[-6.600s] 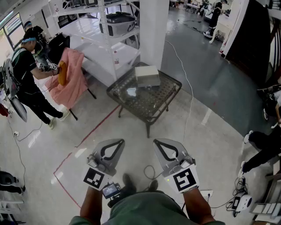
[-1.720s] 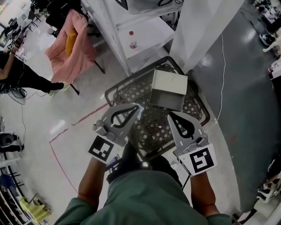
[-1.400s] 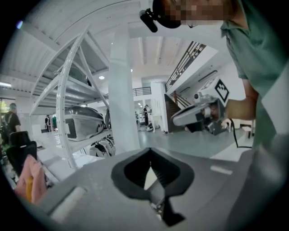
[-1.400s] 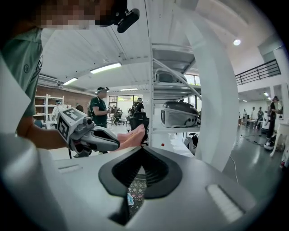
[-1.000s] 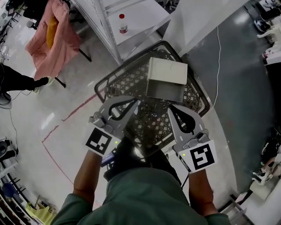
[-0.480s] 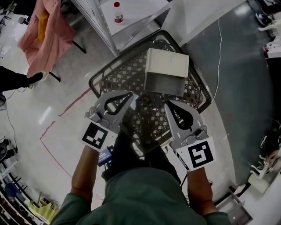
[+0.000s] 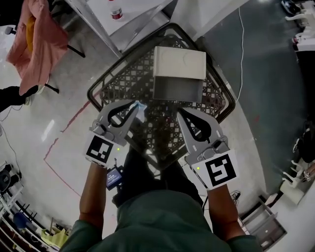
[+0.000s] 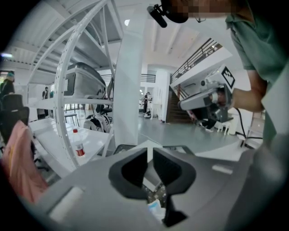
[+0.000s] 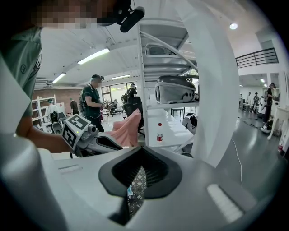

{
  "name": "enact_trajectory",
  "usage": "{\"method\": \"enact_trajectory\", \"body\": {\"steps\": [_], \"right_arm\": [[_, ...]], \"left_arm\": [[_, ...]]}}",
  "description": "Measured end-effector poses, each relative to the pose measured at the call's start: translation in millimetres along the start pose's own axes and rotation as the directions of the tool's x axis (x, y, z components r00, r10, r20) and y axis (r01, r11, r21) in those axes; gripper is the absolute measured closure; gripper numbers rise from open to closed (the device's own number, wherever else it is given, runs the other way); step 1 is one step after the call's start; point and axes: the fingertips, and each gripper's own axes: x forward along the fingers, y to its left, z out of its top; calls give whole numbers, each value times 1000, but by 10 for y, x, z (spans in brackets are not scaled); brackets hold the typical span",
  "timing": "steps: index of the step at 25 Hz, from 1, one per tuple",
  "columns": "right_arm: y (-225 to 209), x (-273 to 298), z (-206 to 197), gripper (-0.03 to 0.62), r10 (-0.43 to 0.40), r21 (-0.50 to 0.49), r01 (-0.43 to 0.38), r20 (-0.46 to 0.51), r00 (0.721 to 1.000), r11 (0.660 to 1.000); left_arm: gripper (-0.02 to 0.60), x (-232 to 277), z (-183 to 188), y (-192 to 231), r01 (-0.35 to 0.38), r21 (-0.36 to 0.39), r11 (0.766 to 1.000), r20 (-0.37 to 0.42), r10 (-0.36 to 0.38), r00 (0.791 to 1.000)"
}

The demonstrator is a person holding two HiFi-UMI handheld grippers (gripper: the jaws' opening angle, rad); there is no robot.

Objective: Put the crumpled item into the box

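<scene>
Head view looks down past a green shirt (image 7: 162, 224) to both grippers, whose tips reach over the near part of a black lattice table (image 7: 125, 78). The left gripper (image 7: 134, 104) has just been opening its jaws. In the left gripper view a thin slit shows between the tips, and nothing sits in that slit. The crumpled item (image 7: 141, 107), a small white and pale-blue wad, lies on the lattice just beside the left gripper's tips, on the side toward the right gripper (image 7: 179, 111); whether it touches them I cannot tell. The right gripper has its jaws together at the tips and clamps nothing. In the right gripper view only lattice shows through the hollow behind the tips. Beyond both tips, ahead of the gap between the two grippers, stands the box (image 7: 179, 64), white, with its grey inside showing on the side nearest them. Farther off past the left gripper, a red-capped bottle (image 7: 116, 13) stands on a white shelf (image 7: 142, 9), and a pink cloth (image 7: 42, 39) hangs still farther out on that side.
</scene>
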Motion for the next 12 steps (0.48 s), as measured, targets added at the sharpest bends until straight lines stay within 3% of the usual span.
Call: {"method": "enact_trajectory", "body": {"steps": [12], "right_arm": [[-259, 261, -392, 589, -9, 40, 12, -56, 998, 999]], "left_arm": [[461, 340, -865, 43, 61, -35, 998, -144, -66, 987]]}}
